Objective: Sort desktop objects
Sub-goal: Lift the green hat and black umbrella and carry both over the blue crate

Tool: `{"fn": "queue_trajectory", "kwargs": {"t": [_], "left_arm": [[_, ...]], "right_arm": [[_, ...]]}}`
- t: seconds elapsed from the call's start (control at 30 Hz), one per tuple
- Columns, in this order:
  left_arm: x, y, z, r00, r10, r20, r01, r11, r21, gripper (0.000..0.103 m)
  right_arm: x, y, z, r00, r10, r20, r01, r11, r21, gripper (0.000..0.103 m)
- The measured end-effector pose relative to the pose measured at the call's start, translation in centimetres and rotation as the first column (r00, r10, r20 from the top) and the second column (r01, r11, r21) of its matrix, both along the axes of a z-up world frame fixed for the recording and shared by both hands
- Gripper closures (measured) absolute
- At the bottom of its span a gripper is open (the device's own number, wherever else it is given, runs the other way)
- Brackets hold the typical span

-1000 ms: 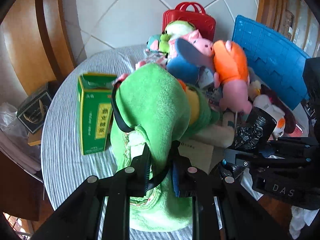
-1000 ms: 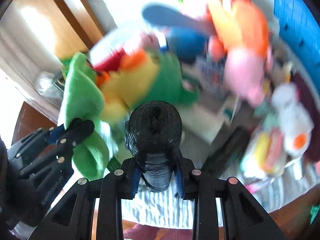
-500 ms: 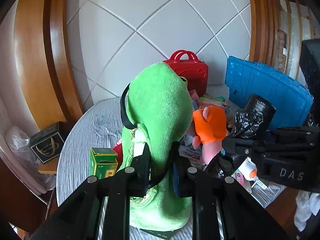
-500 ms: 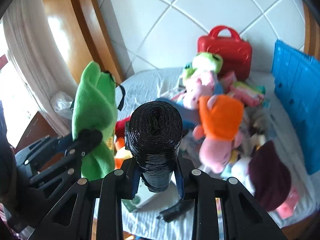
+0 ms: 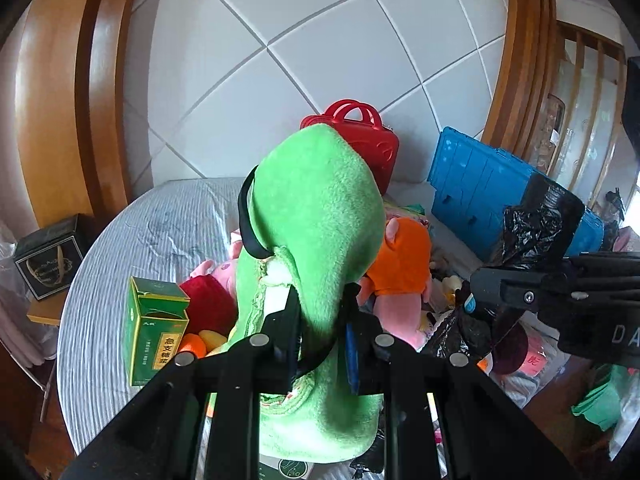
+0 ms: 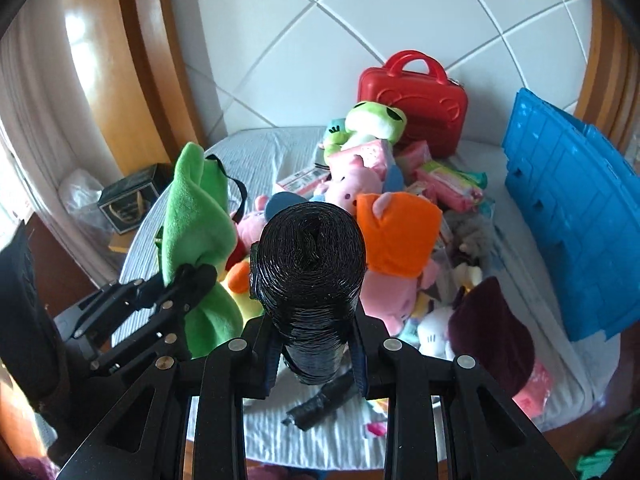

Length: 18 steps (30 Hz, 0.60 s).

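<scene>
My left gripper is shut on a green plush toy with a black strap. The toy hangs clear above the table, and its lower end droops under the fingers. From the right wrist view the same gripper and green plush toy show at the left. My right gripper is shut on a black roll of plastic bags, held upright over the table's front edge. In the left wrist view that roll shows at the right, a loose black end trailing below it.
A round table with a striped cloth holds a pile of plush toys, among them an orange-hooded pink pig and a frog. A green box stands left, a red case at the back, a blue crate right.
Both grippers have risen with their loads. The green plush came up off the table beside the green box, and the black roll now sits higher above the toy pile.
</scene>
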<state>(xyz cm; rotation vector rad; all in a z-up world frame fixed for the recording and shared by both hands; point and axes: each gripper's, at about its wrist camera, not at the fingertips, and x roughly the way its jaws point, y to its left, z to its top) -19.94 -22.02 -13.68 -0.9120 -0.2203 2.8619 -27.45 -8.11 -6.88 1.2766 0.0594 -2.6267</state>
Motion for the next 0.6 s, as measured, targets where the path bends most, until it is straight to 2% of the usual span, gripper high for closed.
{"fn": "queue_trajectory", "kwargs": {"t": [0.13, 0.3, 0.43, 0.6], "left_arm": [[-0.7, 0.5, 0.0, 1.000, -0.020, 0.007, 0.020, 1.000, -0.004, 0.085], [-1.0, 2.4, 1.3, 0.999, -0.035, -0.025, 0.034, 0.999, -0.028, 0.085], [-0.9, 4.7, 2.0, 0.999, -0.027, -0.038, 0.025, 0.999, -0.047, 0.085], [-0.9, 8.4, 2.7, 0.998, 0.016, -0.055, -0.020, 0.997, -0.068, 0.085]], "right_arm": [[0.1, 0.1, 0.3, 1.000, -0.010, -0.009, 0.010, 1.000, 0.007, 0.074], [0.4, 1.7, 1.2, 0.999, -0.025, -0.031, 0.025, 1.000, -0.002, 0.074], [0.6, 4.0, 1.8, 0.998, -0.031, -0.048, 0.030, 0.999, -0.013, 0.074], [0.5, 8.1, 1.9, 0.998, 0.010, -0.067, -0.012, 1.000, -0.028, 0.074]]}}
